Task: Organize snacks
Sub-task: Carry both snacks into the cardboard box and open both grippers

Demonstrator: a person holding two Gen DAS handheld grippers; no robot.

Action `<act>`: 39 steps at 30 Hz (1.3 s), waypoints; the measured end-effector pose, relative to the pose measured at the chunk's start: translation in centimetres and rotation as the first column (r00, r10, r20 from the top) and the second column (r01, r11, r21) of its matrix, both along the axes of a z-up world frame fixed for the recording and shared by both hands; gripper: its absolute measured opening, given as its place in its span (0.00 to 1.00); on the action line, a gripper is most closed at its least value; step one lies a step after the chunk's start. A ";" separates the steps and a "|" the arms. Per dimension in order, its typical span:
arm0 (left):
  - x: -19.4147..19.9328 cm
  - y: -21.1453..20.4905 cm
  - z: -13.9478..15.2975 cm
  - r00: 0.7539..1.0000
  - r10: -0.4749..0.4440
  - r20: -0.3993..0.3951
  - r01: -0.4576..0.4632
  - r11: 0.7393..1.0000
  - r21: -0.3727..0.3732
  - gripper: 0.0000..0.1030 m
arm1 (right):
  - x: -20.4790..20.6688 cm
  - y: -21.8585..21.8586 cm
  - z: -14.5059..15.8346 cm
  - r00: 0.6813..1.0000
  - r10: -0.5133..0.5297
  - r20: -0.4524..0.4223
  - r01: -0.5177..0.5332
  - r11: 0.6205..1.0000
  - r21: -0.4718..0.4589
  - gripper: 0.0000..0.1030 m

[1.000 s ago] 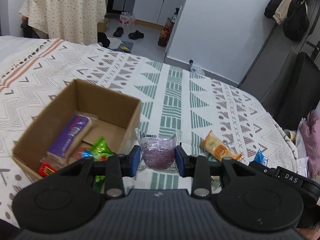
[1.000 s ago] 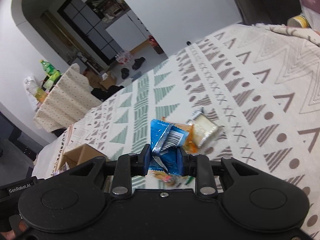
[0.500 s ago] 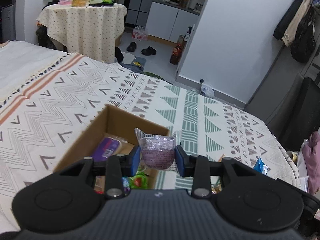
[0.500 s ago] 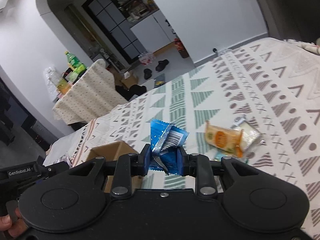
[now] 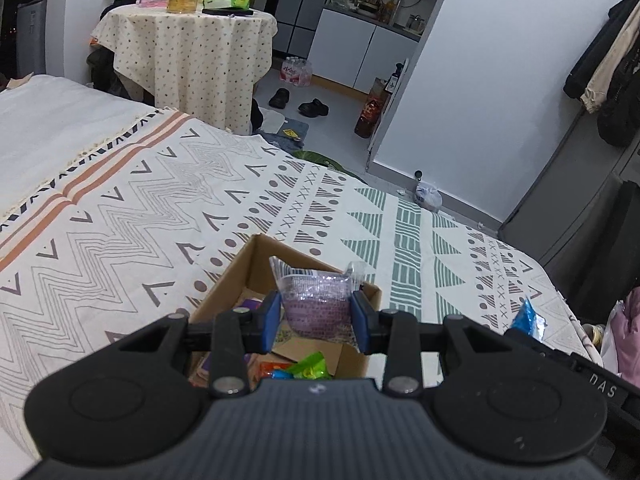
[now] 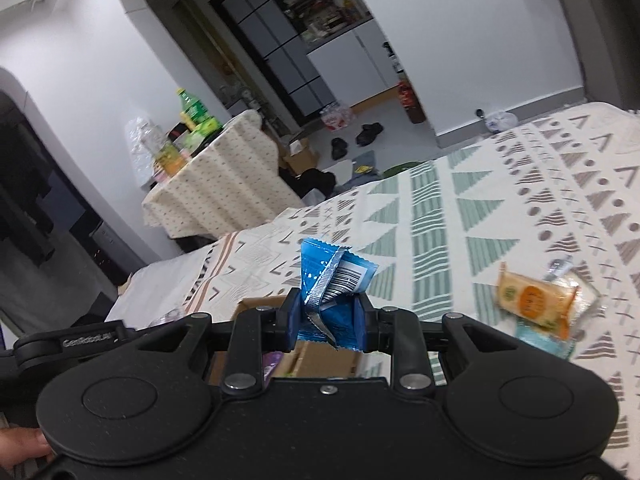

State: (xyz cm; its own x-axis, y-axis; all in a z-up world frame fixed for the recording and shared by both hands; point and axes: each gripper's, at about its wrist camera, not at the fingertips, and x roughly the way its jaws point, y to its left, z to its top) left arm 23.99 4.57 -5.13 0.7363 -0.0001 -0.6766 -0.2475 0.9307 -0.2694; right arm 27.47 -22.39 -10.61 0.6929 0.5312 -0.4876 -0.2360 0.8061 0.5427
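Both tongs above the cardboard box; left tongs clamping purple pouch; right tongs, blue packet.

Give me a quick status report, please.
Left gripper shut on purple packet, over the box. Right gripper shut on blue packet. Nothing blocking.

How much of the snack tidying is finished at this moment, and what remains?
Done: several snacks lie in the cardboard box. In hand: the left gripper holds a purple packet over it; the right gripper holds a blue packet. Left: an orange packet on the bedspread.
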 end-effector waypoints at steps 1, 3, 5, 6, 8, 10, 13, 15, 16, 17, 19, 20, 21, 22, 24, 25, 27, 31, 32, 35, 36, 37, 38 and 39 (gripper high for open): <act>0.2 0.2 -0.2 1.000 0.000 -0.003 0.000 1.000 -0.003 0.35 | 0.1 0.4 0.0 1.000 0.009 0.000 -0.009 1.000 -0.002 0.25; 0.7 0.7 -0.6 1.000 0.001 -0.011 -0.001 1.000 -0.014 0.35 | 0.3 1.4 -0.2 1.000 0.024 0.002 -0.024 1.000 -0.011 0.25; 1.2 1.1 -1.1 1.000 -0.001 -0.019 0.001 1.000 -0.022 0.35 | 0.4 2.0 -0.3 0.999 0.032 0.002 -0.032 0.999 -0.013 0.25; 1.5 1.3 -1.5 1.000 -0.002 -0.024 0.001 1.000 -0.027 0.35 | 0.5 2.4 -0.4 0.999 0.036 -0.001 -0.036 0.999 -0.013 0.25; 2.2 1.6 -2.2 0.999 -0.005 -0.037 0.003 0.999 -0.040 0.35 | 0.6 3.1 -0.5 0.999 0.044 -0.006 -0.044 0.999 -0.014 0.25; 2.9 1.8 -3.0 0.999 -0.008 -0.049 0.005 0.999 -0.051 0.35 | 1.1 3.7 -0.8 0.999 0.047 -0.015 -0.047 0.999 -0.010 0.26; 3.8 2.1 -4.1 0.998 -0.015 -0.064 0.012 0.998 -0.061 0.36 | 1.7 4.6 -1.2 0.998 0.051 -0.028 -0.051 0.999 -0.008 0.26; 4.5 2.2 -4.7 0.997 -0.026 -0.073 0.021 0.997 -0.069 0.37 | 2.2 5.2 -1.5 0.998 0.054 -0.038 -0.055 0.998 -0.005 0.26; 4.8 2.3 -5.0 0.996 -0.030 -0.081 0.025 0.997 -0.070 0.38 | 2.4 5.5 -1.7 0.998 0.056 -0.042 -0.056 0.998 -0.004 0.26; 5.1 2.4 -5.3 0.995 -0.035 -0.090 0.028 0.997 -0.073 0.38 | 2.7 5.7 -1.9 0.997 0.059 -0.045 -0.059 0.998 -0.003 0.26; 5.7 2.6 -5.7 0.994 -0.042 -0.102 0.034 0.996 -0.077 0.39 | 3.0 6.3 -2.0 0.996 0.072 -0.046 -0.072 0.997 -0.005 0.26; 5.9 2.7 -5.8 0.993 -0.042 -0.107 0.033 0.996 -0.078 0.40 | 3.2 6.5 -2.1 0.996 0.078 -0.048 -0.078 0.997 -0.007 0.26; 6.1 2.8 -5.9 0.993 -0.037 -0.110 0.029 0.997 -0.077 0.42 | 3.4 6.7 -2.2 0.995 0.080 -0.053 -0.081 0.997 -0.006 0.26; 6.2 3.0 -5.9 0.993 -0.030 -0.112 0.022 0.997 -0.076 0.44 | 3.6 6.8 -2.4 0.995 0.083 -0.060 -0.083 0.997 -0.002 0.26; 6.4 3.4 -5.9 0.993 -0.019 -0.116 0.011 0.997 -0.074 0.46 | 3.9 7.1 -2.5 0.994 0.098 -0.057 -0.098 0.995 0.009 0.26; 6.5 3.6 -5.8 0.993 -0.017 -0.119 0.008 0.997 -0.074 0.48 | 4.0 7.4 -2.5 0.993 0.109 -0.053 -0.109 0.994 0.012 0.27; 6.5 3.9 -5.7 0.992 -0.011 -0.125 0.002 0.997 -0.072 0.54 | 4.2 8.0 -2.6 0.989 0.135 -0.059 -0.134 0.991 0.023 0.34; 6.2 4.3 -5.7 0.992 0.011 -0.129 -0.019 0.998 -0.060 0.67 | 4.0 8.3 -3.0 0.988 0.137 -0.075 -0.136 0.991 0.013 0.53; 6.0 4.3 -5.7 0.991 0.016 -0.131 -0.023 0.998 -0.056 0.69 | 4.0 8.0 -3.2 0.988 0.130 -0.089 -0.129 0.992 0.017 0.53; 5.6 4.3 -5.7 0.990 0.029 -0.140 -0.035 0.998 -0.043 0.76 | 3.6 6.8 -3.4 0.988 0.102 -0.114 -0.100 0.995 0.020 0.53; 5.5 4.3 -5.7 0.989 0.031 -0.143 -0.037 0.998 -0.042 0.78 | 3.5 6.5 -3.4 0.988 0.094 -0.120 -0.093 0.996 0.015 0.53; 5.3 4.2 -5.7 0.989 0.034 -0.146 -0.040 0.998 -0.040 0.81 | 3.4 6.1 -3.3 0.988 0.087 -0.126 -0.087 0.996 0.009 0.53; 5.1 4.1 -5.6 0.988 0.037 -0.150 -0.043 0.998 -0.036 0.83 | 3.4 5.7 -3.1 0.988 0.080 -0.131 -0.080 0.997 0.005 0.53; 4.9 4.0 -5.6 0.988 0.037 -0.151 -0.043 0.999 -0.033 0.84 | 3.2 5.3 -3.0 0.988 0.076 -0.134 -0.076 0.997 0.001 0.56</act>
State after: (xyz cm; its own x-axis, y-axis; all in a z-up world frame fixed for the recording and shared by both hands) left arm 28.89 8.53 -10.71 0.6262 0.0011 -0.7796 -0.3244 0.9097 -0.2593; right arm 30.67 -17.13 -13.57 0.5787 0.5775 -0.5758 -0.2220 0.7910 0.5702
